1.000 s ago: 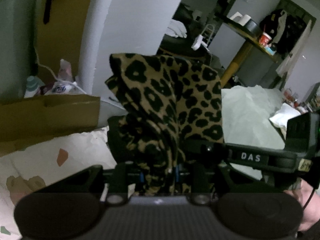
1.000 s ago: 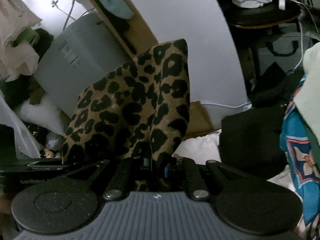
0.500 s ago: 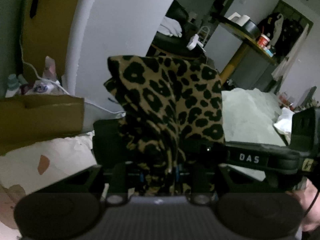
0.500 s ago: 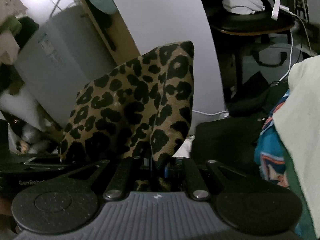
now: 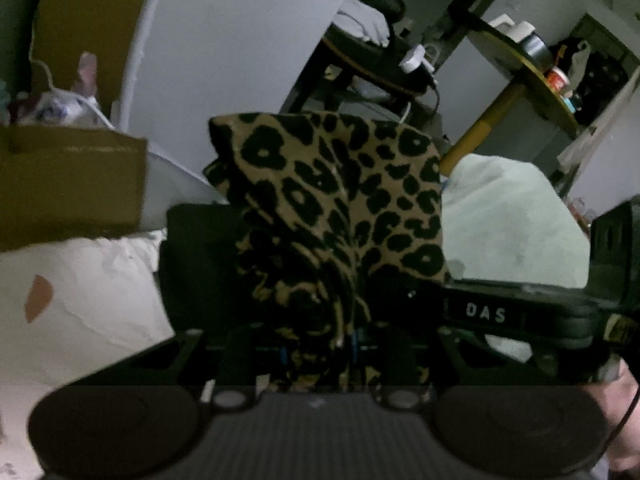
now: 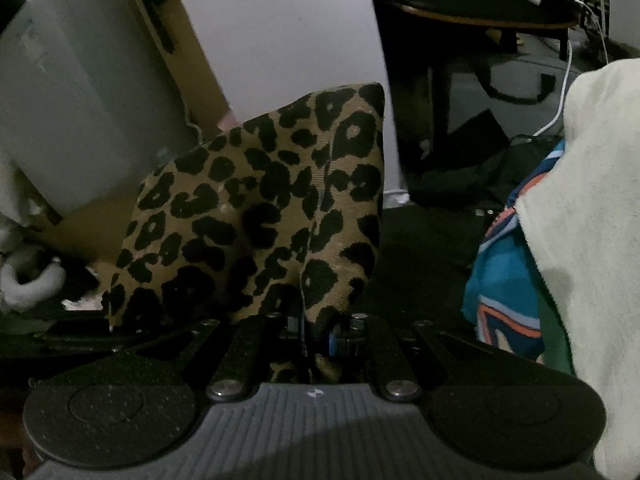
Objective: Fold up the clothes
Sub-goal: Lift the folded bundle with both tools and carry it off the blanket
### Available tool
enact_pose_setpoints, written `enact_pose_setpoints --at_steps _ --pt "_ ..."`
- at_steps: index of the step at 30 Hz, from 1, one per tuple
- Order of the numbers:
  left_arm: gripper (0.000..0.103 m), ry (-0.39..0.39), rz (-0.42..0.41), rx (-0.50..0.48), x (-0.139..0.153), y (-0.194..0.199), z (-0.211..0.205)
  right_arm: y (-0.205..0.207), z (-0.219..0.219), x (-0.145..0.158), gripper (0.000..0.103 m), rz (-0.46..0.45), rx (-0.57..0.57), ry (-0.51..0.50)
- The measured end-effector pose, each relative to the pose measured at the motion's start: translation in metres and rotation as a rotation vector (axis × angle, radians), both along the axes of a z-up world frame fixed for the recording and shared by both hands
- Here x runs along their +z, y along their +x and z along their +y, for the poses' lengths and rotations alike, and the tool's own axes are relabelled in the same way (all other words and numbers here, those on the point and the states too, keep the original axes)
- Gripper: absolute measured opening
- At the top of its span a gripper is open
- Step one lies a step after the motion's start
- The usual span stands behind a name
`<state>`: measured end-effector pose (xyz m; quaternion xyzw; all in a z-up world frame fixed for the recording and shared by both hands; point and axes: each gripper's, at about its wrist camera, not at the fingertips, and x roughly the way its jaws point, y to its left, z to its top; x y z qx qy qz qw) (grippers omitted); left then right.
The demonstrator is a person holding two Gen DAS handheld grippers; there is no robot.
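A leopard-print garment (image 5: 340, 208) is held by both grippers. My left gripper (image 5: 318, 350) is shut on a bunched edge of it, and the cloth stands up in front of the camera. My right gripper (image 6: 316, 332) is shut on another edge of the same garment (image 6: 264, 208), which rises in a fold above the fingers. The right gripper's black body (image 5: 520, 312) shows just to the right in the left wrist view, close beside the left gripper. The fingertips of both are hidden by cloth.
A pale green cloth pile (image 5: 508, 216) and a blue patterned garment (image 6: 508, 280) lie to the right. A white patterned bedsheet (image 5: 80, 292) and a cardboard box (image 5: 68, 180) are at left. A black chair (image 6: 472, 4) and a white wall (image 6: 272, 32) stand beyond.
Both grippers have swung to the right with the garment still gripped; the background has slid left in both views. The pale green pile now fills the right edge of the right wrist view.
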<state>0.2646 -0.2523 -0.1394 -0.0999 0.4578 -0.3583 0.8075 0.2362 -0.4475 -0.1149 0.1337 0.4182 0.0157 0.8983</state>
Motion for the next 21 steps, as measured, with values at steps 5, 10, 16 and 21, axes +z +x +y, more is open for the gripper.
enact_pose_setpoints --at_steps 5,10,16,21 --pt "0.027 -0.025 0.041 0.018 -0.036 0.014 -0.011 0.012 -0.020 -0.038 0.009 0.045 -0.031 0.007" --pt "0.027 -0.051 0.083 0.035 -0.072 0.028 -0.022 0.031 -0.033 -0.068 0.009 0.065 -0.004 0.018" --pt "0.027 -0.059 0.113 0.046 -0.110 0.063 -0.030 0.069 -0.037 -0.099 0.009 0.085 0.050 -0.017" --pt "0.027 -0.058 0.131 0.052 -0.139 0.099 -0.035 0.110 -0.047 -0.127 0.009 0.109 0.058 -0.024"
